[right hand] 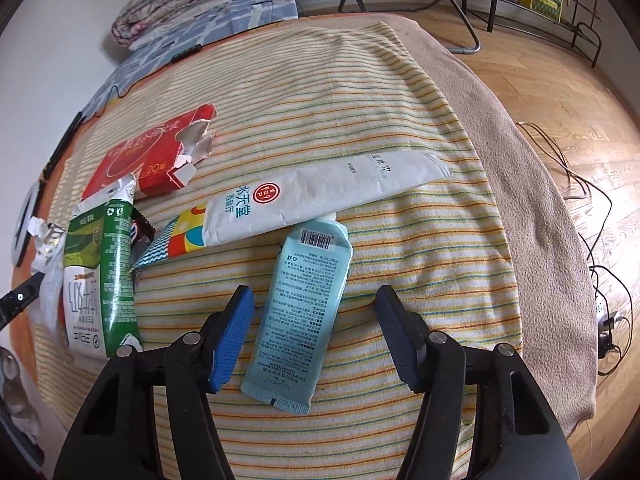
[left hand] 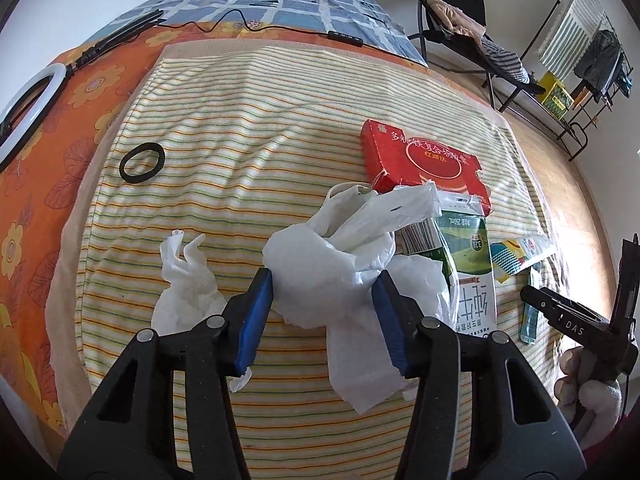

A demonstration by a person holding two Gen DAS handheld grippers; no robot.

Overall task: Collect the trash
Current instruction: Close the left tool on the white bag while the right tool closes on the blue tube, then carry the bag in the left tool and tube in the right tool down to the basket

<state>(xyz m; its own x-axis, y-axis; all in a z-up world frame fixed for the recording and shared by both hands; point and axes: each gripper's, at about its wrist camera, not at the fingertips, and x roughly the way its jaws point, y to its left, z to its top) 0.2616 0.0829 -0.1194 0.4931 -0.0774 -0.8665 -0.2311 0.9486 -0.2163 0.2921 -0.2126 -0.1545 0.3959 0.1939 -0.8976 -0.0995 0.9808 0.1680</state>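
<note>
My left gripper [left hand: 322, 280] is shut on a wad of white tissue and plastic bag [left hand: 340, 256] above the striped towel [left hand: 240, 140]. Another crumpled tissue [left hand: 184, 284] lies to its left. A red box [left hand: 420, 160] and a green milk carton [left hand: 468, 272] lie to the right. My right gripper [right hand: 314, 300] is open around a light blue tube [right hand: 304, 308] that lies flat on the towel. A white wet-wipe packet [right hand: 320, 200], the red box [right hand: 148, 156] and the carton [right hand: 100, 280] lie beyond and left of it.
A black ring [left hand: 142, 163] lies on the towel at the left. A ring light [left hand: 24, 108] and cable [left hand: 240, 26] lie on the orange sheet. Folded blankets [right hand: 180, 0] sit at the back. A chair [left hand: 460, 28], rack [left hand: 580, 80] and floor cables [right hand: 592, 208] are to the right.
</note>
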